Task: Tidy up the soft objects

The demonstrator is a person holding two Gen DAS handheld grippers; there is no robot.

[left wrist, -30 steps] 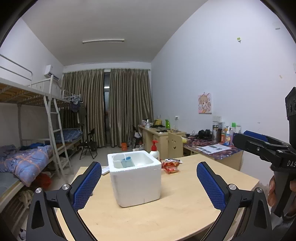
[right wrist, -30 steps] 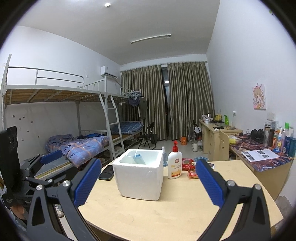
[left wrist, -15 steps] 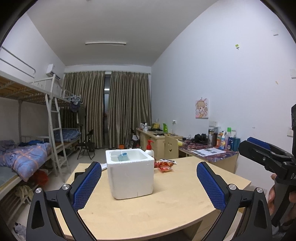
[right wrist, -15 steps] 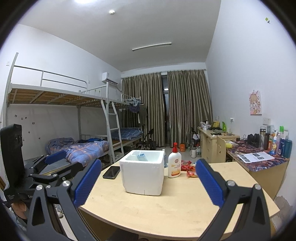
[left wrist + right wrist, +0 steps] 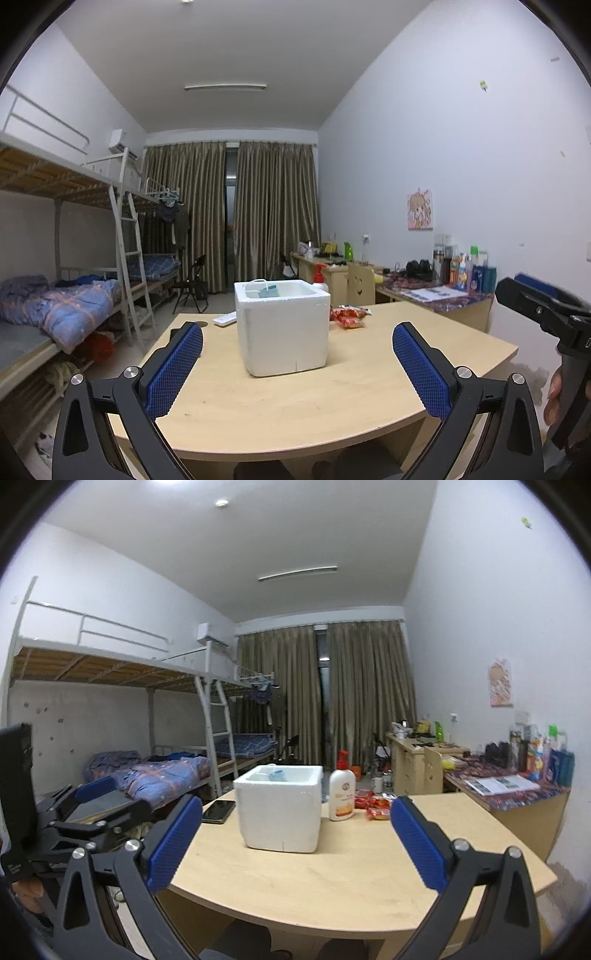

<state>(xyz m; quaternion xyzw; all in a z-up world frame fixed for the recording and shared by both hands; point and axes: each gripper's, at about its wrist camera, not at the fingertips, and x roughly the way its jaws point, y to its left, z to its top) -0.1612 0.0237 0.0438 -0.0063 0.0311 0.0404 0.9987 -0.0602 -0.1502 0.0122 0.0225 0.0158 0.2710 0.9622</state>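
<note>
One foam box (image 5: 282, 326), two spread grippers

White foam box (image 5: 282, 326) on wooden table (image 5: 295, 398), beyond wide-spread left hand-held gripper (image 5: 297, 363).

A white pump lotion bottle with a red top (image 5: 342, 790) stands just beside red snack packets (image 5: 376, 804) on the light wooden table (image 5: 332, 878), a black phone (image 5: 218, 811) lies near its left edge, and a metal bunk bed (image 5: 129, 686) lines the wall.
</note>
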